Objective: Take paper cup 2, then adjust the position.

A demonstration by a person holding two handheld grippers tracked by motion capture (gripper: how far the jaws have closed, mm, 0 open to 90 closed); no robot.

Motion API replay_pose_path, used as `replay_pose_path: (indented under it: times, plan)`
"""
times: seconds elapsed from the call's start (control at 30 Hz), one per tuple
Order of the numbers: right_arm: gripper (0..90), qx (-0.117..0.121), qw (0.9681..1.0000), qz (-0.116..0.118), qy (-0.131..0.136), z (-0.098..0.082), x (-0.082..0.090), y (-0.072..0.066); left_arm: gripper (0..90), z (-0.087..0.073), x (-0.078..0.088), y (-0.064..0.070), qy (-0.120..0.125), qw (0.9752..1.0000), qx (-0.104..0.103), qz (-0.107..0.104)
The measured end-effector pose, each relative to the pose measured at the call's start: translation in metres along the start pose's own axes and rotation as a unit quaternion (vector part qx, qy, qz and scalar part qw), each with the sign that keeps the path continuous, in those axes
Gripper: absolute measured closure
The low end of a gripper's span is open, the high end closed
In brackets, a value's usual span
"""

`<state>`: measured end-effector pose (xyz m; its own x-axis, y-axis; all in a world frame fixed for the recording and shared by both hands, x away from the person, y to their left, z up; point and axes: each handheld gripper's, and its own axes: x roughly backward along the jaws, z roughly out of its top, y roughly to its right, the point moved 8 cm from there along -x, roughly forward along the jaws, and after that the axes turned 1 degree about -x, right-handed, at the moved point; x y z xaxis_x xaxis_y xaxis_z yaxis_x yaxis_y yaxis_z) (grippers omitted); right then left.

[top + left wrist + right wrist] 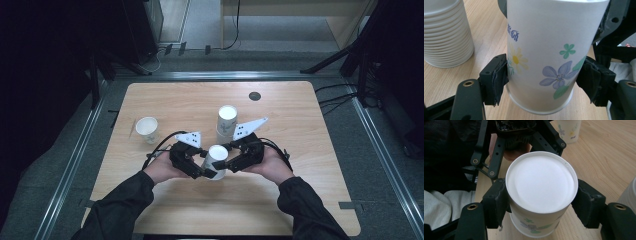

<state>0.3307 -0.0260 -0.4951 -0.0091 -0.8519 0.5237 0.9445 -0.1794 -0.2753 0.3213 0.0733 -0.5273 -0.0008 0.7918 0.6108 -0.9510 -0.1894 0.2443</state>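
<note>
At table centre | we grip the flowered cup (216, 161) with both tongs: left (202, 171), right (223, 164) | stack (226, 122) near behind, table edges well apart.

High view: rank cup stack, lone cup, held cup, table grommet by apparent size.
1. Cup stack.
2. Held cup and lone cup: look alike; grippers partly cover the held one, so no ranking.
3. Grommet, smallest.
</note>
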Motion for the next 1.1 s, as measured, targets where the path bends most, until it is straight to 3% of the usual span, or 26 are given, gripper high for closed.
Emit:
replay_pose_path:
  times: [0.13,0.3,0.37,0.67,0.87,1.1]
  plan:
    - [34.1,0.004,1.0000,-0.001,-0.004,-0.001,0.001,0.000,29.6,-0.001,0.001,0.000,-0.003,1.0000,0.001,-0.001]
    - [27.7,0.011,0.9999,-0.006,-0.007,-0.002,0.003,0.001,29.9,0.000,0.007,-0.002,-0.004,1.0000,0.000,0.004]
    - [27.0,0.019,0.9995,-0.013,-0.022,-0.008,0.004,0.003,29.9,0.001,0.011,-0.002,-0.002,1.0000,-0.003,0.005]
    - [26.8,0.030,0.9984,-0.028,-0.038,-0.018,0.008,0.007,29.9,-0.004,0.028,-0.010,-0.018,0.9993,0.006,0.032]
    - [27.8,0.035,0.9981,-0.033,-0.039,-0.019,0.007,0.008,29.9,-0.006,0.040,-0.014,-0.041,0.9980,0.004,0.048]
    - [28.2,0.035,0.9977,-0.038,-0.045,-0.021,0.002,0.008,29.8,-0.007,0.048,-0.019,-0.086,0.9945,0.003,0.060]
